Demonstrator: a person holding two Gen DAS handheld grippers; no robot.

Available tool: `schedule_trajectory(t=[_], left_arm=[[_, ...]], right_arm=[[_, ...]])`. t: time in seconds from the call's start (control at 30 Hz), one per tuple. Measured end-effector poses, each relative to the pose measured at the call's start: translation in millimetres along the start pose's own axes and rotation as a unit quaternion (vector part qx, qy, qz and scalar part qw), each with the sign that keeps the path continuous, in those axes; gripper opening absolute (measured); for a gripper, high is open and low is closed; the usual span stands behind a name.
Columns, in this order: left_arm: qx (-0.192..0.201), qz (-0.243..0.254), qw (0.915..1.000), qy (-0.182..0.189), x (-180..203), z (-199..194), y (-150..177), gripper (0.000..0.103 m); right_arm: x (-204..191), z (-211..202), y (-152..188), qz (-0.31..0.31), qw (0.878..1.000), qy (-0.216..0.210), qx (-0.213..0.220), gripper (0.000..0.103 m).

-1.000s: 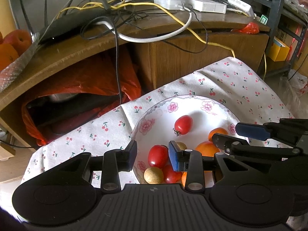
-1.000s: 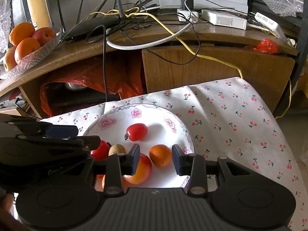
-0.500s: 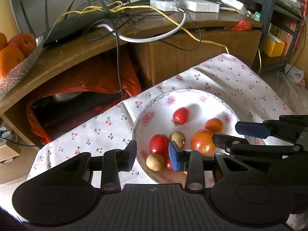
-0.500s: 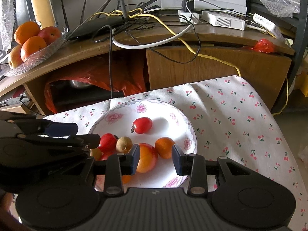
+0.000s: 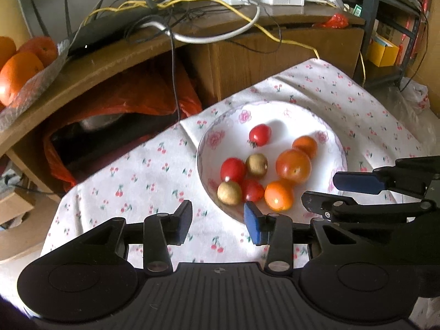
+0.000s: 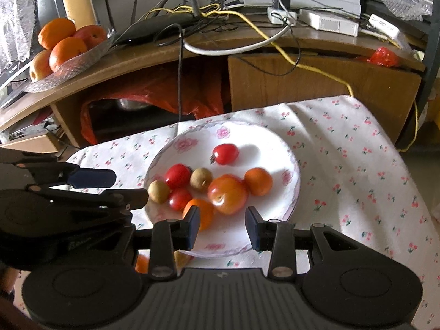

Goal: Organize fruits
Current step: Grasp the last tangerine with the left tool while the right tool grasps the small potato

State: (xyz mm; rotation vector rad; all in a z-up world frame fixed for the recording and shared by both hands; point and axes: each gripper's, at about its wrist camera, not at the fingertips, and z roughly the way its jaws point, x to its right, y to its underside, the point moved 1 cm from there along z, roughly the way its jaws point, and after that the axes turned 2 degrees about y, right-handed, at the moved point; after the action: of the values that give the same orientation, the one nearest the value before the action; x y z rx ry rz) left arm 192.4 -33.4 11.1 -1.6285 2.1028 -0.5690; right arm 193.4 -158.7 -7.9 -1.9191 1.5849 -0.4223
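Centrally, a white floral plate (image 5: 327, 140) rests on a cherry-print cloth (image 5: 143, 176) and carries 8 small fruits: 3 red tomatoes, the farthest one (image 5: 259, 134) lying apart toward the back; 2 brown round fruits (image 5: 256, 164); a large orange-red tomato (image 5: 293, 165); and 2 orange fruits, one (image 5: 305, 146) touching the large tomato from behind and one (image 5: 278, 195) at the near rim. Left gripper (image 5: 217, 220): held above the cloth at the plate's near left edge, jaws spread and empty; they have just been opening, with only cloth and the plate rim seen between them. Right gripper (image 6: 222, 224): held over the near part of the plate, jaws apart with nothing pinched, its left pad (image 6: 194, 224) overlapping the near orange fruit in the right wrist view. Each gripper appears from the side in the other's view. Background: a wooden desk (image 6: 170, 55) with tangled cables (image 6: 220, 13) and, at its left end, a clear dish of oranges and apples (image 6: 63, 46).
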Motion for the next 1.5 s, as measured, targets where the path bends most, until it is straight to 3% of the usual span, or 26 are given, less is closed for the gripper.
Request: schedule_trajectory(t=[0.17, 0.53, 0.7, 1.5], left_arm=[[-0.016, -0.002, 0.9997, 0.019, -7.3, -2.1, 15.2, 0.055], [-0.069, 0.021, 0.9955, 0.061, 6.3, 21.6, 44.2, 0.053], [-0.087, 0.028, 0.9937, 0.066, 13.0, 35.2, 47.9, 0.041], [-0.089, -0.001, 0.9937, 0.067, -23.4, 27.9, 63.5, 0.04]], right_arm=[[-8.1, 0.8, 9.1, -0.007, 1.0, -0.005, -0.014, 0.036], [-6.5, -5.0, 17.3, 0.024, 0.999, -0.014, -0.03, 0.036], [-11.7, -3.8, 18.3, 0.015, 0.999, -0.02, -0.035, 0.036], [-17.4, 14.4, 27.0, 0.044, 0.995, -0.033, -0.083, 0.036]])
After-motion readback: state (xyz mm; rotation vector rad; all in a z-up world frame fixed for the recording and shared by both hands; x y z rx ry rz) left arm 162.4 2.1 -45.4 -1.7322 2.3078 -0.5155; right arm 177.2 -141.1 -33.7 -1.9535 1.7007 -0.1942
